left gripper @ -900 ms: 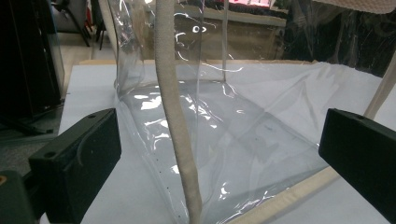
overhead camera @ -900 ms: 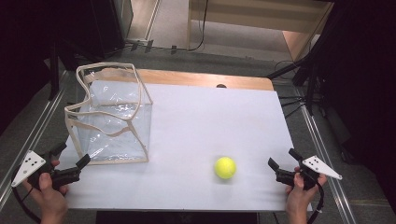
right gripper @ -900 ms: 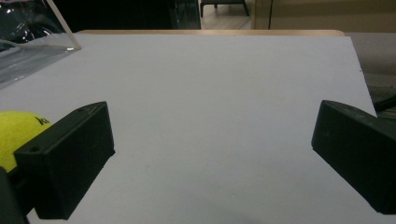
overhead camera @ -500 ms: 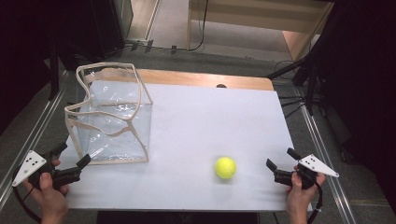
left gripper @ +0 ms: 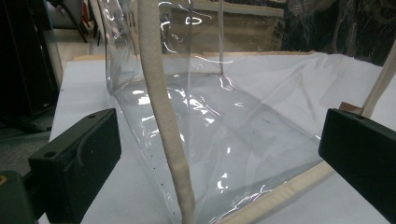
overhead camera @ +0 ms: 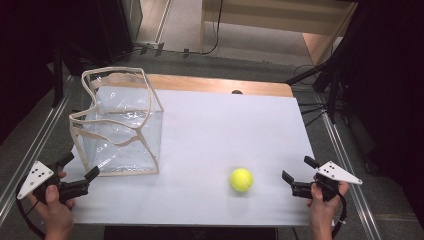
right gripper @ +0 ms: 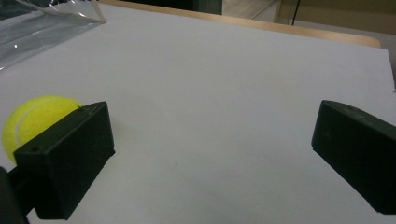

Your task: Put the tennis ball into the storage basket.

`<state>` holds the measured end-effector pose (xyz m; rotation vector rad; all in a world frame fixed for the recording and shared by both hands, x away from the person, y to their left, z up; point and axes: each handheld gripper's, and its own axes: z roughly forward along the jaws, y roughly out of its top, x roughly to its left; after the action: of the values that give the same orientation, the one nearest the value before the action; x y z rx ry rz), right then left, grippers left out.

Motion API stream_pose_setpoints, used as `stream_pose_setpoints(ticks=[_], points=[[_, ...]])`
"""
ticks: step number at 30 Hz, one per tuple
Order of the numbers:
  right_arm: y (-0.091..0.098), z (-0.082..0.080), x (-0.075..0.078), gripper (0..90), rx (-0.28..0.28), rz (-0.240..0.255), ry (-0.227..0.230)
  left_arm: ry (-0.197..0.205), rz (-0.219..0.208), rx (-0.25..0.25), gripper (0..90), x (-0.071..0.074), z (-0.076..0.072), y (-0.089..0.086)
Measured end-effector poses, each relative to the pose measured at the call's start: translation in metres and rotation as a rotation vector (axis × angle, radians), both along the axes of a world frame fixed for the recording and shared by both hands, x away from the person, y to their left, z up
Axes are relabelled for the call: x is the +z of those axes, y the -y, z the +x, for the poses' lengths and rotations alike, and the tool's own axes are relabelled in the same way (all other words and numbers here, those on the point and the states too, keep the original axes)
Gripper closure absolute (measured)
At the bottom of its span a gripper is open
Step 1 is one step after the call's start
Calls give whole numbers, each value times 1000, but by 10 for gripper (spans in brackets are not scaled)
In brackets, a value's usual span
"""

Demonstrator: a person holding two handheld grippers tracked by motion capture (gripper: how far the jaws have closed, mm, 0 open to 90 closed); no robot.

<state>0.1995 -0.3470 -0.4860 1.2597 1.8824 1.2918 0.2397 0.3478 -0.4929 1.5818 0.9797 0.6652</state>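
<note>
Here the tennis ball (overhead camera: 241,179) lies near the open right claw (overhead camera: 298,176), apart

Lighting is even and overhead on the white table (overhead camera: 225,135), which reads bright against very dark surroundings on both sides of the high view. Shadows are soft: a faint one sits beneath the yellow ball (overhead camera: 241,179). The clear plastic bag (left gripper: 219,140) carries scattered white specular glints and reflections across its creased walls. In the gripper views, the near black jaws are slightly soft in focus and show little surface detail. The high view is mildly grainy, with no strong edge distortion evident. Background beyond the table is underexposed.
</note>
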Motion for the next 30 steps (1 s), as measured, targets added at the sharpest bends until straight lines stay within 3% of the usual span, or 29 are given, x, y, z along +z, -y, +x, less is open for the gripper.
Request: stream_pose_setpoints(ticks=[16, 30], points=[[-27, 11, 23, 0, 103, -70, -56, -1, 10, 0, 0, 0, 0, 2], [-49, 19, 36, 0, 169, -112, -77, -1, 17, -3, 0, 0, 0, 3]])
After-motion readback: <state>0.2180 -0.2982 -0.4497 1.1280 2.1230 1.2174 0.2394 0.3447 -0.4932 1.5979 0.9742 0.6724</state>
